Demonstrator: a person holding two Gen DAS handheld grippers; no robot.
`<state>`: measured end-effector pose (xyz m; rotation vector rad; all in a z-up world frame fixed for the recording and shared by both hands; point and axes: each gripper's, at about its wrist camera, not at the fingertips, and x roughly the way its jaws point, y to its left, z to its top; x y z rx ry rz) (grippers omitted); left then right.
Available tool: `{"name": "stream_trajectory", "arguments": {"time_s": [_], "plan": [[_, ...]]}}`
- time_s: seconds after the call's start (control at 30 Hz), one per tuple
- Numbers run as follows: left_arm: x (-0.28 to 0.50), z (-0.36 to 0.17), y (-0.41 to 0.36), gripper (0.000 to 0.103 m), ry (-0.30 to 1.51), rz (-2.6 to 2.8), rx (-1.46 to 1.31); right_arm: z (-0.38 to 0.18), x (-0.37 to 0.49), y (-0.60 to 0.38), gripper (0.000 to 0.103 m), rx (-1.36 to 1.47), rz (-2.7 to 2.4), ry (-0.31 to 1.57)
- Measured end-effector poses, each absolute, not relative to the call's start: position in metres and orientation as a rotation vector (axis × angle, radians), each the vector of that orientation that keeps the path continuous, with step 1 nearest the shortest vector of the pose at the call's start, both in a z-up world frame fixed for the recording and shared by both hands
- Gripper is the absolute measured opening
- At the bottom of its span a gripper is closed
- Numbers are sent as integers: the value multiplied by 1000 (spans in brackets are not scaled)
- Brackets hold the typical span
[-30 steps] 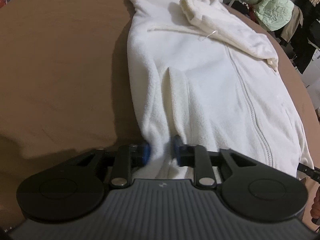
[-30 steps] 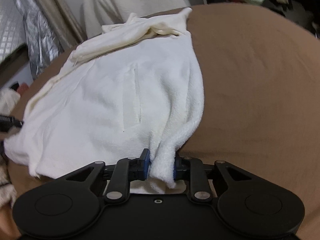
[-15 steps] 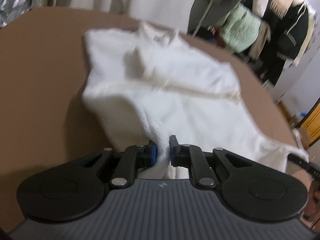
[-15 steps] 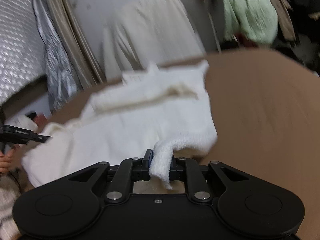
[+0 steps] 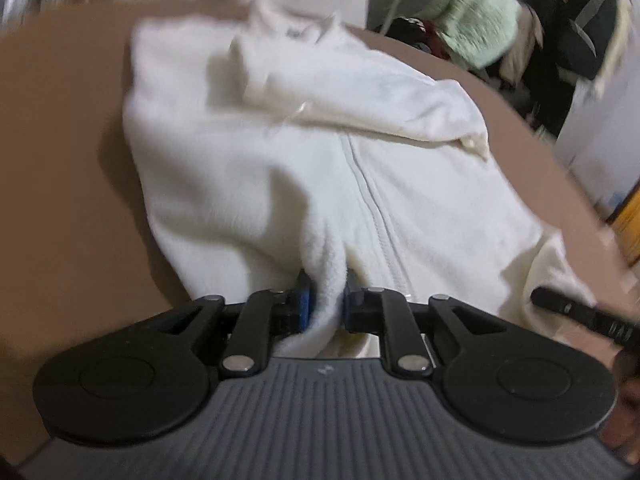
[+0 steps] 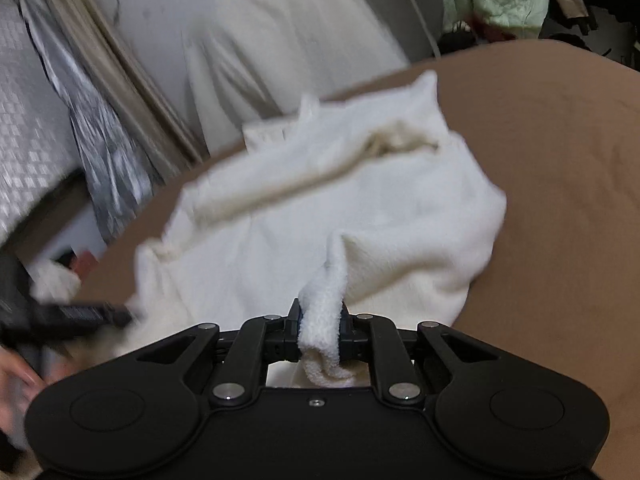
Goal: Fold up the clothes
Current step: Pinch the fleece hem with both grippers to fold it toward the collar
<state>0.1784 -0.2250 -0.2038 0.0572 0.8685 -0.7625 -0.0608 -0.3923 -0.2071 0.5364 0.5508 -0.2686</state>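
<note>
A white fleece zip jacket (image 5: 304, 152) lies on a brown table (image 5: 60, 168), a sleeve folded across its upper part. My left gripper (image 5: 325, 303) is shut on the jacket's bottom hem, left of the zipper. My right gripper (image 6: 320, 330) is shut on the hem at the other bottom corner; the jacket (image 6: 320, 208) bunches up ahead of it. The right gripper's tip (image 5: 576, 312) shows at the right edge of the left wrist view, and the left gripper's tip (image 6: 80, 314) shows at the left of the right wrist view. Both views are motion-blurred.
The table (image 6: 560, 184) extends bare to the right of the jacket. Hanging clothes, among them a green quilted garment (image 5: 476, 28), stand beyond the far edge. A cream curtain (image 6: 288, 52) and a silver fabric (image 6: 36, 128) hang behind.
Both grippers have lifted the hem off the table and carried it forward toward the collar; the lower part of the jacket now bunches and rises.
</note>
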Motion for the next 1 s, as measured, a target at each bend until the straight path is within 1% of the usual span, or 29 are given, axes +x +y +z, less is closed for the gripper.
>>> {"name": "stream_trajectory", "arguments": {"time_s": [0.07,0.1,0.13,0.17,0.2,0.27,0.3,0.4,0.47,0.53,0.6,0.7,0.73,0.8,0.83,0.87,0.9,0.93,0.97,1.0], "plan": [[168,-201,-226,23,847,-741,132,-208,-59,-386,16,500,-279,562],[163,-200,-226,28,841,-728,169,-208,-59,-386,16,492,-281,562],[159,-196,-225,37,817,-710,203,-208,-60,-386,16,485,-283,562],[155,-190,-222,42,779,-688,236,-208,-61,-385,16,477,-284,562],[151,-185,-220,50,741,-666,268,-208,-62,-385,16,469,-286,562],[146,-177,-214,56,694,-631,302,-208,-63,-385,16,454,-290,562],[148,-177,-211,60,706,-624,283,-208,-64,-385,16,446,-292,562],[153,-178,-201,63,740,-602,226,-208,-66,-384,16,423,-297,561],[156,-181,-195,70,772,-585,199,-208,-67,-383,16,408,-301,561],[162,-187,-190,81,825,-551,192,-208,-69,-383,16,392,-305,561],[166,-189,-181,87,852,-527,148,-207,-70,-383,16,377,-308,561],[170,-193,-172,92,903,-518,77,-207,-71,-383,16,360,-323,570],[171,-196,-171,96,942,-520,64,-207,-71,-383,16,356,-330,576],[173,-205,-173,98,1053,-530,54,-207,-71,-384,16,348,-345,588],[172,-212,-175,97,1101,-537,56,-207,-71,-384,19,345,-352,594],[171,-216,-175,95,1110,-543,51,-207,-70,-385,22,345,-372,610],[169,-216,-175,86,1098,-559,47,-207,-69,-386,31,349,-396,629],[167,-214,-175,59,1082,-584,45,-208,-68,-388,40,360,-420,652],[165,-211,-176,44,1059,-602,46,-209,-67,-390,44,375,-444,676],[162,-206,-177,28,1031,-617,50,-210,-66,-394,49,402,-462,696]]}}
